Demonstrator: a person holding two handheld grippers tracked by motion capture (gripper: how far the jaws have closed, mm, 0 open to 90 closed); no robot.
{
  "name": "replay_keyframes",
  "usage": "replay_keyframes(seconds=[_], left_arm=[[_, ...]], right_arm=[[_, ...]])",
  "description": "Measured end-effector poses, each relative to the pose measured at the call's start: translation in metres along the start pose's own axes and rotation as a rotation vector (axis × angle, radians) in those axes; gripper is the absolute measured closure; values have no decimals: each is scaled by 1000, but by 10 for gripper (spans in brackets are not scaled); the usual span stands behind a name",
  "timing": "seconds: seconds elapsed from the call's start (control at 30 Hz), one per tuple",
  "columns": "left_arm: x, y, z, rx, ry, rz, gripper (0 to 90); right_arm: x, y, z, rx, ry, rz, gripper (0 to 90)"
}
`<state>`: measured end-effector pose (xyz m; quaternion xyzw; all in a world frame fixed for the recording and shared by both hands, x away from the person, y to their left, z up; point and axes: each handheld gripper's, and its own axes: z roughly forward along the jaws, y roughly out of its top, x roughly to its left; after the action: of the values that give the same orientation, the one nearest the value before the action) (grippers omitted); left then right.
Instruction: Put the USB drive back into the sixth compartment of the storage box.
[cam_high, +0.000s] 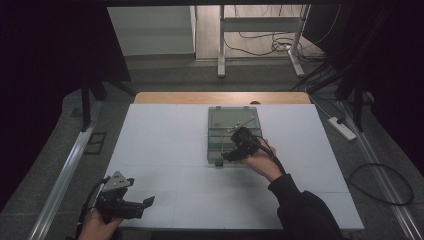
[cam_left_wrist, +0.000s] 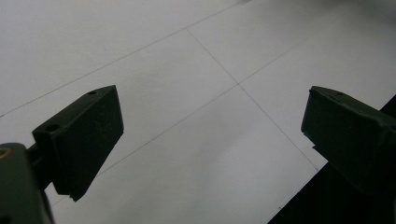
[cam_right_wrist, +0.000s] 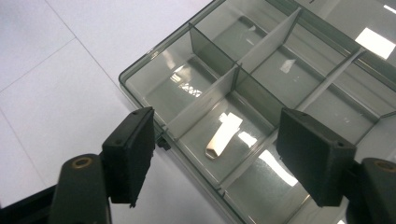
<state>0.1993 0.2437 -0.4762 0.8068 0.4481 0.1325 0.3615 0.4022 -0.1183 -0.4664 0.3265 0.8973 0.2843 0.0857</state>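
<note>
The work in hand looks like putting a small part into a clear compartment box (cam_high: 233, 131), and that placing seems done. In the right gripper view a pale, flat clip (cam_right_wrist: 224, 135) lies loose on the floor of one compartment near the box's front edge, touching neither jaw. The right gripper (cam_right_wrist: 217, 156) hangs just above that compartment with its jaws spread well apart and nothing between the pads, so the clip reads as released, not held. In the high view the same gripper (cam_high: 231, 155) sits over the near end of the box, at the middle of the white table (cam_high: 165, 140), with the hand (cam_high: 260, 162) behind it. The box is divided by thin grey walls; the neighbouring compartments that can be seen look bare, apart from bright reflections on the plastic. Whether other compartments farther back hold anything is hard to tell. The left gripper (cam_high: 125, 202) rests at the near left corner of the table, well apart from the box, and in its own view (cam_left_wrist: 212, 128) the jaws stand wide open over bare table with nothing in them. What is left, as a judgement: lifting the right gripper clear of the box, and perhaps closing a lid, though no lid can be made out with certainty. No other loose parts lie on the table, so no further fetching seems called for.
</note>
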Motion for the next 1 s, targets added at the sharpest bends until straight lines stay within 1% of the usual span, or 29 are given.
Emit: replay_keyframes(seconds=[0.1, 0.13, 0.17, 0.23, 0.3, 0.6, 0.83, 1.0], left_arm=[[0, 0, 0, 0, 0, 0, 54], [0, 0, 0, 0, 0, 0, 54], [0, 0, 0, -1, 0, 0, 54], [0, 0, 0, -1, 0, 0, 54], [0, 0, 0, -2, -1, -1, 54], [0, 0, 0, -3, 0, 0, 54], [0, 0, 0, -4, -1, 1, 54], [-1, 0, 0, -5, -1, 2, 54]], right_arm=[[1, 0, -2, -3, 0, -11, 234], [1, 0, -2, -3, 0, -11, 234], [2, -1, -4, -10, 5, -11, 208], [2, -1, -4, -11, 8, -11, 204], [2, -2, -5, -13, 10, -2, 180], [7, -6, -7, 5, 17, -16, 100], [10, -10, -11, -11, 32, -16, 59], [13, -15, -13, -21, 25, -26, 30]])
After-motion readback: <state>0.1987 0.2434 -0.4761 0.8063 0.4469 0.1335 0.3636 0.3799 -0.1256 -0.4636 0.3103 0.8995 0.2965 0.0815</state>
